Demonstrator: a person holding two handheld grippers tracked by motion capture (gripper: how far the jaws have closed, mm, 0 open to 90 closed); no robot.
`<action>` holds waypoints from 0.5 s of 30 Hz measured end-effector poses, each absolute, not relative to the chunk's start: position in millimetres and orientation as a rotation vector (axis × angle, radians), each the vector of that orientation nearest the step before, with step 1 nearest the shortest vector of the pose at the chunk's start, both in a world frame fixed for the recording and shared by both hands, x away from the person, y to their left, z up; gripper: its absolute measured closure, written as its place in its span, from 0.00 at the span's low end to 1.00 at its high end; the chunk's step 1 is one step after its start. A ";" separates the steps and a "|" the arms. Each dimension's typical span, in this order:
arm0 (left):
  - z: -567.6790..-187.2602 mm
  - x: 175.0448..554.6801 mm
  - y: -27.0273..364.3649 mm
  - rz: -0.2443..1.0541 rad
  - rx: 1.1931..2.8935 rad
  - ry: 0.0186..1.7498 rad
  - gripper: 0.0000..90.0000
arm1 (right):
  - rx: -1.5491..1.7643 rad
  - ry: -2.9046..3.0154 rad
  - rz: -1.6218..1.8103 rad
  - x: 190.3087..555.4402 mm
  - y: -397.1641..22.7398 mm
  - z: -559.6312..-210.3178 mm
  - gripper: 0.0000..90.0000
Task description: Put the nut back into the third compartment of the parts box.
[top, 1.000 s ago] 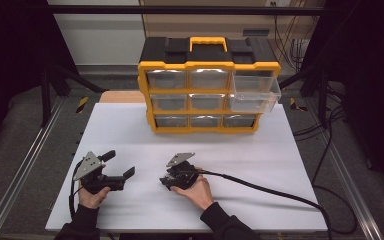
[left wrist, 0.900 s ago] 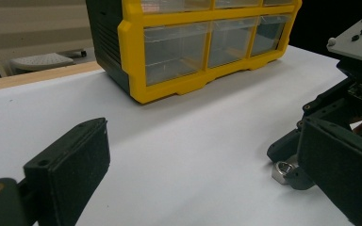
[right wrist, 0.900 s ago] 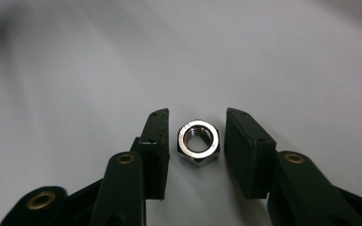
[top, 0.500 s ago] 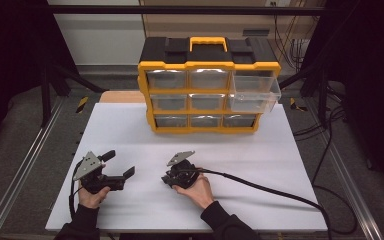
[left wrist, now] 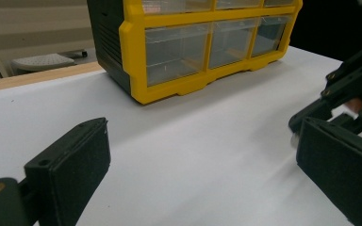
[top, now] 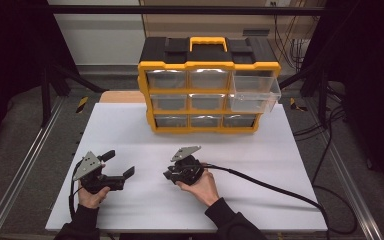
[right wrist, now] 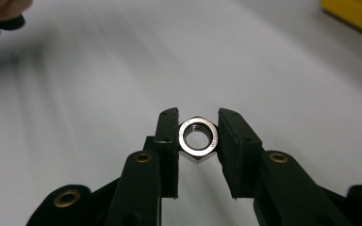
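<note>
White tabletop point(top: 280, 165) fills the high view, with a yellow-and-black drawer cabinet point(top: 207, 85) at its far side, its top right drawer point(top: 254, 92) pulled out, while near the front edge the left gripper point(top: 119, 165) rests low with its jaws spread wide and empty and the right gripper point(top: 169, 175) sits just right of it, pointing toward it. Seen from the left gripper view, the two black pads point(left wrist: 82, 162) stand far apart over bare table, the cabinet point(left wrist: 193, 42) ahead and the right gripper point(left wrist: 311, 117) at the right edge. Along the right gripper view, the jaws have just been closing and now pinch a steel hex nut point(right wrist: 197, 138) between their pads, held above the table with its threaded hole facing the camera.
</note>
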State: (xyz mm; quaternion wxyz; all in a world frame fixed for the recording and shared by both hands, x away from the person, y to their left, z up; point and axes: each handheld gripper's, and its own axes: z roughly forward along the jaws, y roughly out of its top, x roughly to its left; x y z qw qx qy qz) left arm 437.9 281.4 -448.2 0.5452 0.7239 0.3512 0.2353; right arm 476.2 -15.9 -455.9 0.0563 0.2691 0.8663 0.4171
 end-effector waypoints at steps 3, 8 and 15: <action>-448.2 437.9 281.2 0.558 1.717 0.833 0.04 | 0.815 2.587 1.310 476.0 -28.6 -438.6 0.78; -448.4 438.0 281.0 0.558 1.719 0.833 0.04 | 0.819 2.534 1.339 475.7 -44.1 -421.7 0.78; -448.5 438.2 281.1 0.557 1.719 0.834 0.04 | 0.826 2.454 1.391 474.7 -70.7 -394.0 0.78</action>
